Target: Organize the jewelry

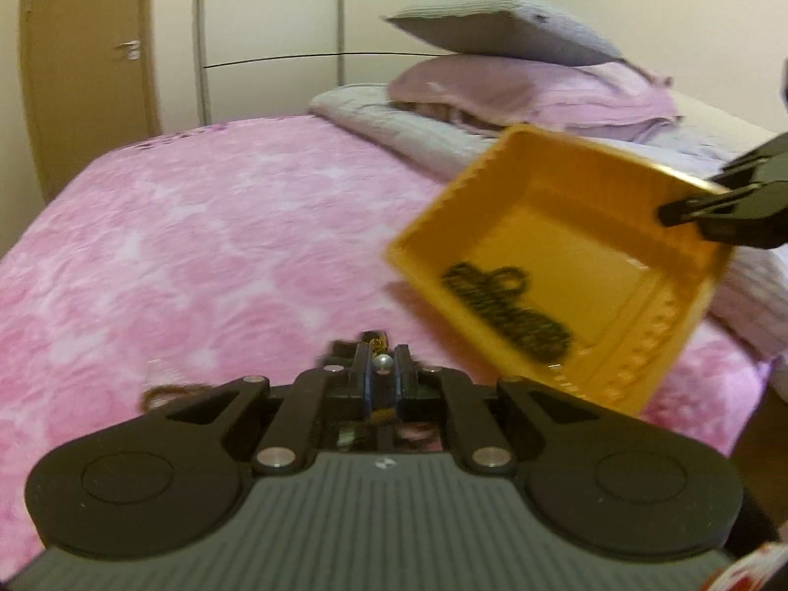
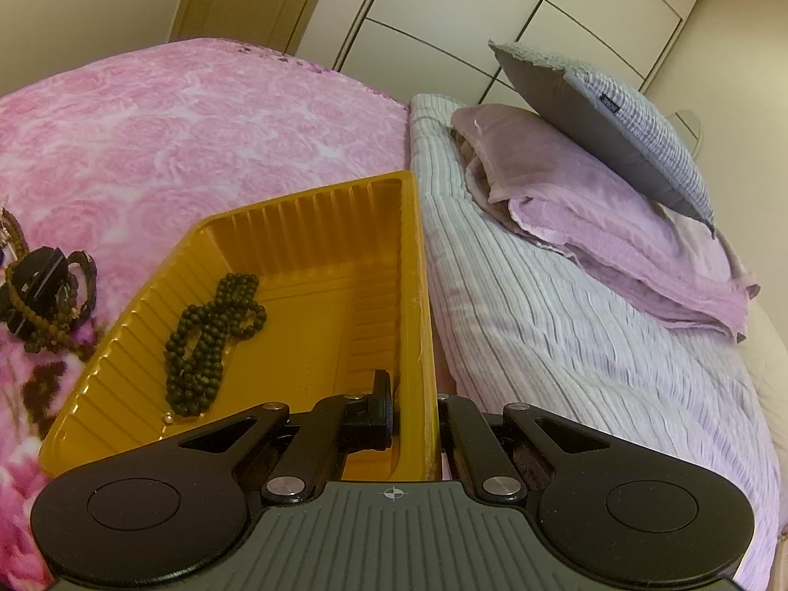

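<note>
My right gripper [image 2: 411,394] is shut on the right wall of a yellow plastic tray [image 2: 320,226] and holds it tilted above the pink bed; the tray also shows in the left wrist view [image 1: 492,187]. A dark bead necklace [image 2: 212,330] lies inside the tray, seen too in the left wrist view [image 1: 512,315]. My left gripper [image 1: 381,359] is shut on a small piece of jewelry with a silver bead [image 1: 382,363] and a gold part, held low left of the tray. In the right wrist view the left gripper [image 2: 39,290] sits over a pile of brown beads [image 2: 54,330].
A pink rose-patterned blanket [image 1: 197,246] covers the bed. A striped quilt [image 2: 566,344], folded purple towels [image 2: 615,246] and a grey pillow [image 2: 615,118] lie at the head. White wardrobes [image 1: 276,24] and a wooden door [image 1: 83,49] stand behind.
</note>
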The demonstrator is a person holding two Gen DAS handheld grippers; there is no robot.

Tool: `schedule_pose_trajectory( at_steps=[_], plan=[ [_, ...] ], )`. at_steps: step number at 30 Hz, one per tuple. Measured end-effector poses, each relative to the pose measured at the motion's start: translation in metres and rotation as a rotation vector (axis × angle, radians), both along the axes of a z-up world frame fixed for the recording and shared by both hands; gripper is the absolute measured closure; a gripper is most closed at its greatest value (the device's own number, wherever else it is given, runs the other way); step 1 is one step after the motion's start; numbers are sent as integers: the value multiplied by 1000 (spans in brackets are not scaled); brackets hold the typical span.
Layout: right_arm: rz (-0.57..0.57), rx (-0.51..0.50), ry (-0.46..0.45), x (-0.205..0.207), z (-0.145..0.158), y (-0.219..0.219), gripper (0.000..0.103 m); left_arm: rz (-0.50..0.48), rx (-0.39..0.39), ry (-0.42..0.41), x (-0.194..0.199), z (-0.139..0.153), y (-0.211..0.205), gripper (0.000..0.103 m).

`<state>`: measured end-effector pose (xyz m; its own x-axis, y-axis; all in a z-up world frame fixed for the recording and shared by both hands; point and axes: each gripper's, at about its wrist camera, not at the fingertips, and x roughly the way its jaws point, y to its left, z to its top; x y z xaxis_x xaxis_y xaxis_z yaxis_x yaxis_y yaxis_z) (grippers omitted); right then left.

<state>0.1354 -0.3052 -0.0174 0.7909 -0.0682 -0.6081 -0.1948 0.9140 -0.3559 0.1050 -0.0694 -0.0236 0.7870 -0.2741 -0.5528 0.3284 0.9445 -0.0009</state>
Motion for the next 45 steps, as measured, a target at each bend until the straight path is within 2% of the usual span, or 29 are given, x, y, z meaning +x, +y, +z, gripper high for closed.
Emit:
schedule_pose_trajectory(
  at_steps=[11,28,30,31,32,33,38,45],
  plan=[
    [7,1,-4,1,0,0,100,-159,-16,7,1,-2,-58,96],
    [8,8,-5,-2,1,1,100,-233,-3,39,2,-13,-87,96],
    [8,8,-5,-1,1,1,100,-239,4,54,3,-15,-89,94],
    [8,7,-5,-2,1,1,100,-241,2,64,4,-16,-90,87],
    [9,8,-5,-2,1,1,100,-243,-4,66,4,-16,-89,78],
    [9,8,-5,-1,1,1,100,-243,-8,61,3,-16,-88,77],
    [9,8,-6,-2,1,1,100,-208,-15,53,-2,-16,-76,78],
    [9,6,-5,-1,1,1,100,-101,-21,44,-7,-14,-38,78]
  ],
)
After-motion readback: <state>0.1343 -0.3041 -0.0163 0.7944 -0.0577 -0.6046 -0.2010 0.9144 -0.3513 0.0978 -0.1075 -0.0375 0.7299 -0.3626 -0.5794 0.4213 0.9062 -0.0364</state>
